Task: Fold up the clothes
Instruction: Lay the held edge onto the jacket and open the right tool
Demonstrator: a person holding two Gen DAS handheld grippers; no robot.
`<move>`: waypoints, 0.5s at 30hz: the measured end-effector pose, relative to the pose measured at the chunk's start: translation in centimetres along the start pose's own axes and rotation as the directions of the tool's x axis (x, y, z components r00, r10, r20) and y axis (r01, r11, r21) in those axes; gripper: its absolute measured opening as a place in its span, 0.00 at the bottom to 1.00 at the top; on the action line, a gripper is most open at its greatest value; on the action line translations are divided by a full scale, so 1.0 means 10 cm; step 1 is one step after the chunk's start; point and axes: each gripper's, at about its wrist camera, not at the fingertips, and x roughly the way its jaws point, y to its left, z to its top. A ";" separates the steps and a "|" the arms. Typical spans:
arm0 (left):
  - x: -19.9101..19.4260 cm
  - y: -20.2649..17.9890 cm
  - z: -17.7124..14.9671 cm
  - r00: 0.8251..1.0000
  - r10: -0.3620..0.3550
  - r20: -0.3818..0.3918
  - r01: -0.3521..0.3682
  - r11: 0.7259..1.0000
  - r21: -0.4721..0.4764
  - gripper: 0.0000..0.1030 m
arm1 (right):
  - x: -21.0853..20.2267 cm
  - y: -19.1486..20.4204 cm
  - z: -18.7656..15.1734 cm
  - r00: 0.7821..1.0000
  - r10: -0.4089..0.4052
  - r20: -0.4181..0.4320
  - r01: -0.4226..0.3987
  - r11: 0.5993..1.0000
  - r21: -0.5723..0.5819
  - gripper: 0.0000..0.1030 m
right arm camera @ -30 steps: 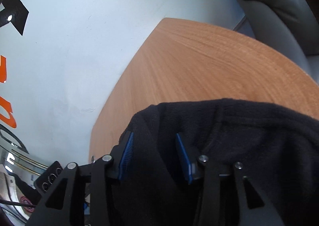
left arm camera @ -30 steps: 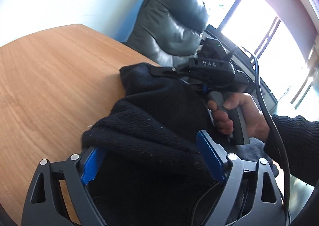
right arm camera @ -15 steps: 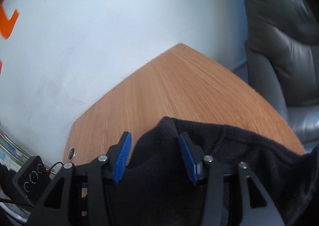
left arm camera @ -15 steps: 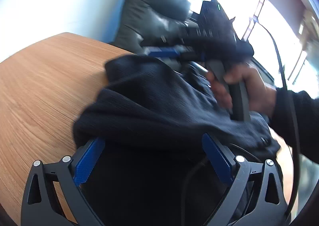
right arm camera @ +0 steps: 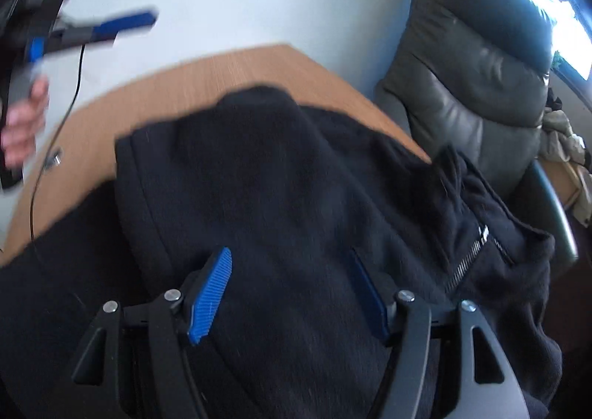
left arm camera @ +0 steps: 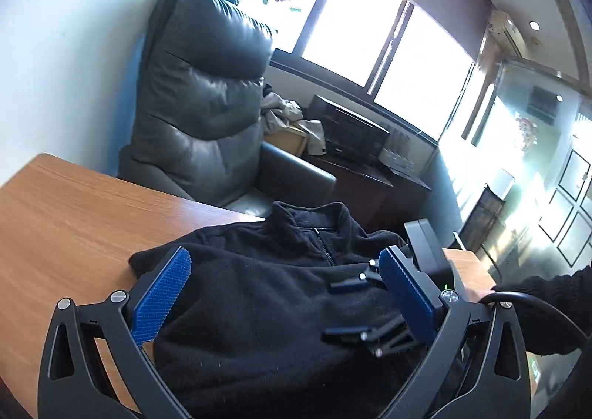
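Observation:
A black fleece jacket (left arm camera: 259, 289) lies on the wooden table (left arm camera: 74, 219), its collar and zip (left arm camera: 320, 234) toward the armchair. My left gripper (left arm camera: 285, 293) hovers above it, jaws wide and still opening, nothing between the pads. My right gripper (right arm camera: 288, 293) points down over the jacket's (right arm camera: 296, 178) chest. Its jaws are opening too, and the fleece lies under them without being pinched. In the left wrist view the right gripper's fingers (left arm camera: 346, 287) show just over the cloth. One of the left gripper's blue-padded fingers (right arm camera: 124, 23) shows blurred at the right wrist view's upper left, with a hand (right arm camera: 22, 123) holding that gripper.
A grey leather armchair (left arm camera: 207, 104) stands against the table's far edge by the white wall. Behind it a dark cabinet (left arm camera: 355, 160) runs under bright windows. A thin cable (right arm camera: 37, 197) trails over the table's left end.
Both grippers have let go of the fleece and spread their jaws. The left one rose and tipped up. The right one swung sideways across the jacket, which now lies flatter.

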 end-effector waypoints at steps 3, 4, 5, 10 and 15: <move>0.53 0.15 -0.06 0.981 -0.129 -0.144 0.119 0.990 -0.076 1.00 | -0.19 -0.07 -0.35 0.999 -0.044 -0.008 0.044 0.997 0.062 0.66; 0.64 0.16 -0.15 0.970 -0.139 -0.198 0.123 0.988 -0.091 1.00 | -0.26 -0.09 -0.46 0.998 -0.058 -0.010 0.058 0.995 0.084 0.66; 0.75 0.19 -0.25 0.960 -0.130 -0.247 0.108 0.989 -0.099 1.00 | -0.30 -0.09 -0.52 0.997 -0.074 -0.002 0.074 0.993 0.095 0.66; 0.83 0.27 -0.63 0.946 -0.007 -0.324 0.002 1.000 -0.016 0.96 | -0.44 -0.04 -0.63 0.990 -0.138 0.004 0.137 0.983 0.126 0.66; 0.58 0.20 -0.80 0.932 0.082 -0.353 -0.058 0.995 0.078 0.99 | -1.10 -0.44 -0.91 0.968 -0.223 0.117 0.183 0.943 0.277 0.70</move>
